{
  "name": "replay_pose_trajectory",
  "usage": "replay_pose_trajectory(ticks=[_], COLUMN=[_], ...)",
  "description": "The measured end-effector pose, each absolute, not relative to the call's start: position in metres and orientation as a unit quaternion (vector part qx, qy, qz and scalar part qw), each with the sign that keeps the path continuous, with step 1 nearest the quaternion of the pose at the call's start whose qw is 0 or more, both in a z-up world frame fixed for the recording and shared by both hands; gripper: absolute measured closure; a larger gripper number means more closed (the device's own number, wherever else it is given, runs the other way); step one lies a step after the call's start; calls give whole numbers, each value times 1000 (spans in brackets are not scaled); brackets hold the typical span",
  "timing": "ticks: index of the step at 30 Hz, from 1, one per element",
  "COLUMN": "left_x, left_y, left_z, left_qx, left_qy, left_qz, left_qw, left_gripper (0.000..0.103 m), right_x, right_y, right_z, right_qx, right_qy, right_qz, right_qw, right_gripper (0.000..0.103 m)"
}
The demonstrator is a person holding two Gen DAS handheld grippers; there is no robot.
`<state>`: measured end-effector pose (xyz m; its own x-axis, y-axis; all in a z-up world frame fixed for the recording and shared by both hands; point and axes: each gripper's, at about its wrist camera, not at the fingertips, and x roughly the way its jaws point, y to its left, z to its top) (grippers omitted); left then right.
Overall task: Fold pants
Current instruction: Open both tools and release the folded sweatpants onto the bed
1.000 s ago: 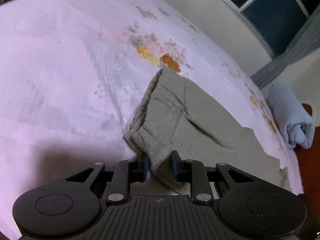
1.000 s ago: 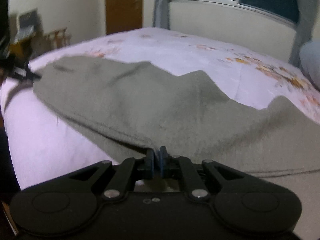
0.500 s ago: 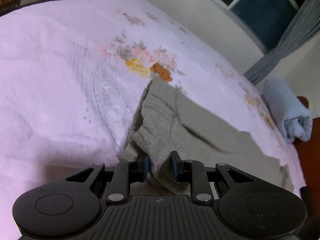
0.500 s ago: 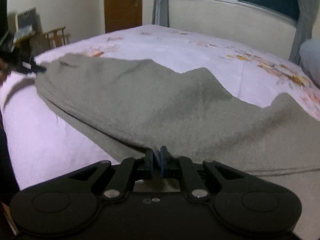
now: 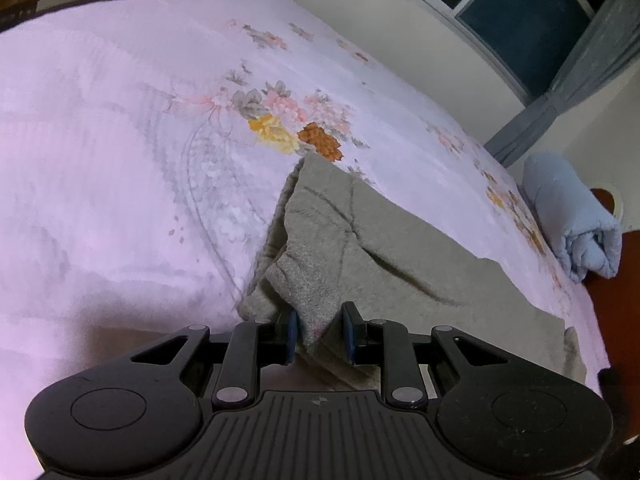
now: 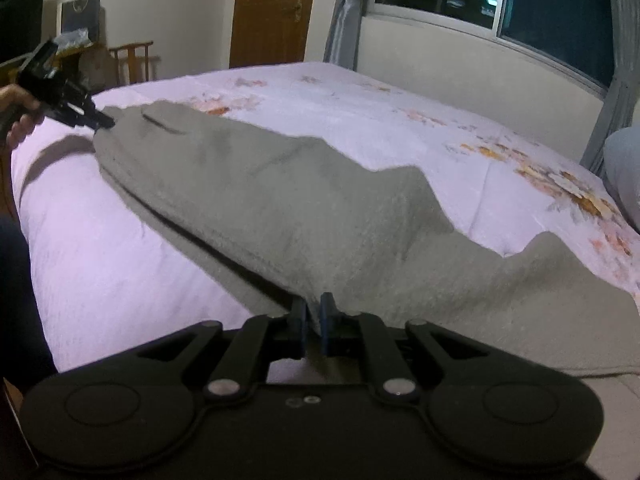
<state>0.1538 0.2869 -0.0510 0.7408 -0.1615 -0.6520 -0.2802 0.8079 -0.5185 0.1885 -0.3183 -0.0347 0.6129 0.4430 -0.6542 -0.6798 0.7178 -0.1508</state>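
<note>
You have a bed [image 5: 120, 160] under a pale lilac cover printed with pink, yellow and orange flowers. Lying directly on it are the grey-green pants [image 6: 320, 220], stretched lengthwise near the front edge, and a rolled light-blue blanket [image 5: 572, 216] at the far right side, well apart from them.

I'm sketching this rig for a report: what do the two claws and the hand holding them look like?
Both the left claw and the right claw are matte black with blue finger pads, silver pivot pins and round discs either side. The left's body is ribbed. The bare hand shows no sleeve. No cables are visible.
</note>
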Motion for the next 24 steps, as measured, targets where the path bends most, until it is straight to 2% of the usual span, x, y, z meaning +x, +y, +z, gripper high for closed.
replay_pose_trajectory(ticks=[3,4,6,7,9,10,11,12,13,14,16,18,19,22,24], left_x=[156,156,152,146,128,121,113,109,106,106,110,121,127,151,169], left_y=[286,285,282,277,263,253,240,228,214,196,161,125,108,64,48], left_z=[-51,-50,-45,-39,-27,-23,-19,-17,-15,-14,-12,-11,-12,-24,-39], left_qx=[-305,-303,-289,-269,-227,-211,-198,-190,-183,-184,-185,-178,-175,-132,-114], left_qy=[362,362,364,358,332,321,306,294,284,274,259,254,251,277,321], left_qz=[37,39,57,75,117,132,146,155,165,172,164,157,148,130,132], left_qw=[880,881,884,891,908,914,920,924,926,928,934,938,940,943,931], left_gripper=[79,76,60,47,43,41,32,25,18,16,13,9,8,8,8], right_x=[197,200,198,195,185,182,180,180,183,186,199,209,217,240,258], right_y=[-312,-312,-318,-324,-344,-360,-378,-395,-412,-431,-466,-507,-531,-576,-597], right_z=[-50,-49,-40,-33,-18,-9,-1,5,8,10,11,8,3,-10,-17], right_qx=[-191,-183,-173,-169,-142,-114,-84,-56,-30,-6,63,175,236,309,339], right_qy=[317,320,318,311,288,277,265,255,252,253,260,250,249,252,260], right_qz=[305,301,296,291,269,255,236,216,193,160,97,62,34,-13,-17], right_qw=[877,880,884,889,908,919,931,941,948,954,959,950,939,917,904], right_gripper=[100,98,92,85,69,51,34,31,29,25,25,23,18,20,25])
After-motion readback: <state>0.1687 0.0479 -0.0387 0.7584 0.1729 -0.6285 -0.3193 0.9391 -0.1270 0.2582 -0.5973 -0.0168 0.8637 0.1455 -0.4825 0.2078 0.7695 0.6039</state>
